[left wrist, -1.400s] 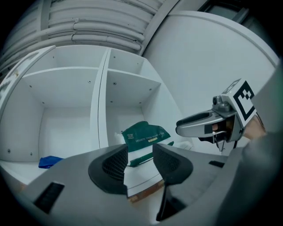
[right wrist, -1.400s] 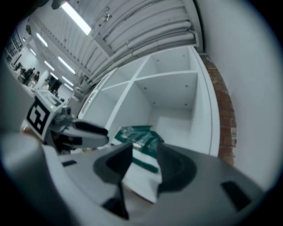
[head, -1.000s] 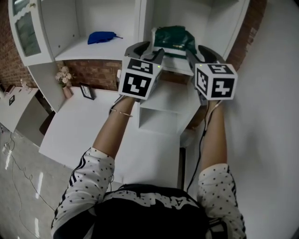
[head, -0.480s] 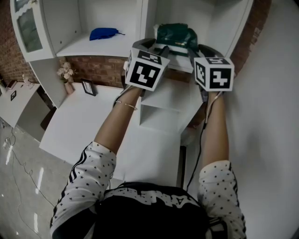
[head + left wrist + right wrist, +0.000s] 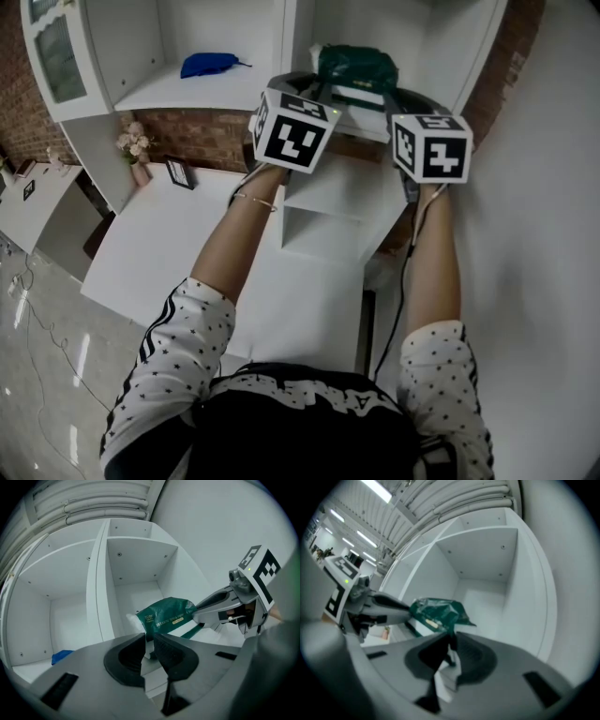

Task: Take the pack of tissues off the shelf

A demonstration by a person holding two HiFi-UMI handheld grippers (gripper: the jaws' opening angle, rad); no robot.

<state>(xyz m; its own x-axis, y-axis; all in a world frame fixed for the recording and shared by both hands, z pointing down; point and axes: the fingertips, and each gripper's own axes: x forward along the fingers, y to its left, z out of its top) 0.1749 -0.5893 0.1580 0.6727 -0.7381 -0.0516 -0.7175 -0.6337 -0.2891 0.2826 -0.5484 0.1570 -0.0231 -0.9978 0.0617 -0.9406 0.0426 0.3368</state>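
Jaw check, left gripper (image 5: 149, 637): pads drawn nearly together after closing in just now, seemingly nipping the left end of the pack of tissues (image 5: 354, 67). Same on right gripper (image 5: 451, 638): just closed in, a thin dark-green fold of wrapper caught between the pads.

Pack position: top centre of the head view, lying in the right-hand compartment of the shelf (image 5: 487, 616), near its front edge, one gripper at each end. Pale layer under the green top; part of the pack or separate, cannot tell.

Risks from here, as judgement:
- Slipping out: only thin wrapper edges pinched, not the body.
- Tearing the film if pulled hard or unevenly.
- Twisting and dropping onto the desk (image 5: 187, 244) below if one side leads the other.
- Snagging on the divider to the left of the pack.

Count:
- Packs of tissues: one.
- Grippers: two.
- Blue bundle (image 5: 208, 66), left compartment: one.
- Small picture frame (image 5: 176, 173) on the desk: one.
- Flower posy (image 5: 131, 150) beside it: one.
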